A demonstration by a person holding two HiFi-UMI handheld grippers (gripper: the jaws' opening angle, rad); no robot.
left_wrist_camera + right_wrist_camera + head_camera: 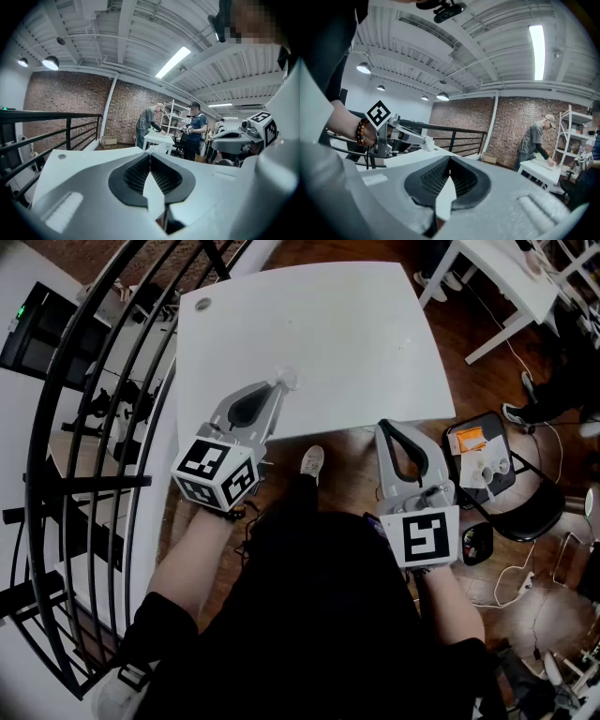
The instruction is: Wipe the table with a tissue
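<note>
A white table (319, 324) fills the upper middle of the head view. My left gripper (280, 387) reaches over the table's front part and is shut on a small crumpled white tissue (287, 380). The tissue pokes out just past the closed jaw tips in the left gripper view, tissue (158, 149), left gripper (150, 157). In the right gripper view the tissue (425, 142) shows at the end of the left gripper. My right gripper (384, 427) hangs at the table's front edge, shut with nothing between its fingers, right gripper (450, 159).
A black railing (84, 427) runs along the table's left side. A black chair (487, 465) with an orange and white object stands at the right, with cables on the wooden floor. A second white table (506, 273) stands at the back right. People stand far off by a brick wall.
</note>
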